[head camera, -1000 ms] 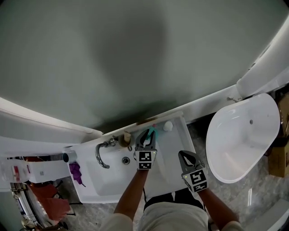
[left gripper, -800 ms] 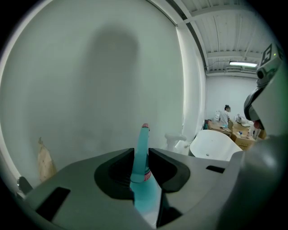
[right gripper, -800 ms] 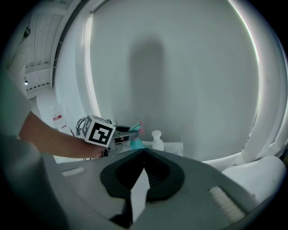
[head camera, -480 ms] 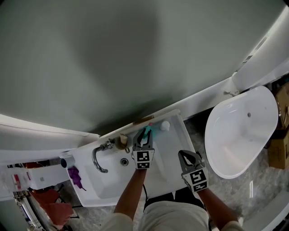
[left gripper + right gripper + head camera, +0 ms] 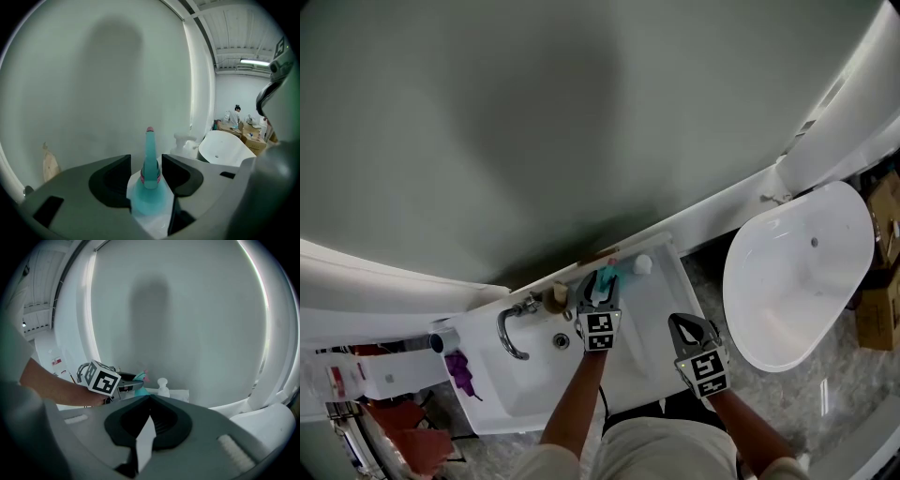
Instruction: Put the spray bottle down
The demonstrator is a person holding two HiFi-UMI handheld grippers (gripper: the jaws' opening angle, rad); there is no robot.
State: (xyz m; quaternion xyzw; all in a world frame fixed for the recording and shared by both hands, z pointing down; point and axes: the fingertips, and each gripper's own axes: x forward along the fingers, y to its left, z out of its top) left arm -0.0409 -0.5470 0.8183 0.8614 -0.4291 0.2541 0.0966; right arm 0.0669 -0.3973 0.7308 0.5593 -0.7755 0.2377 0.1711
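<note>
The teal spray bottle [image 5: 610, 275] stands upright at the back of the white washbasin [image 5: 487, 398], near the wall. In the left gripper view its teal neck with a pink tip [image 5: 149, 161] rises between the two dark jaws, with a gap on each side. My left gripper [image 5: 598, 287] is around the bottle and its jaws are opening, the pads off it. My right gripper [image 5: 686, 324] hovers over the basin's right front part, shut and empty, jaw tips meeting [image 5: 150, 397]. From the right gripper view the bottle [image 5: 140, 379] and left gripper [image 5: 125, 386] show ahead to the left.
A chrome tap [image 5: 511, 333] curves over the bowl, with a brown object [image 5: 555, 298] beside it. A white pump bottle [image 5: 643, 263] stands right of the spray bottle. A white bathtub [image 5: 797, 281] lies to the right. A purple item [image 5: 459, 367] hangs left of the basin.
The left jaws stand a little wider around the spray bottle than before. Both hands stay almost where they were.
</note>
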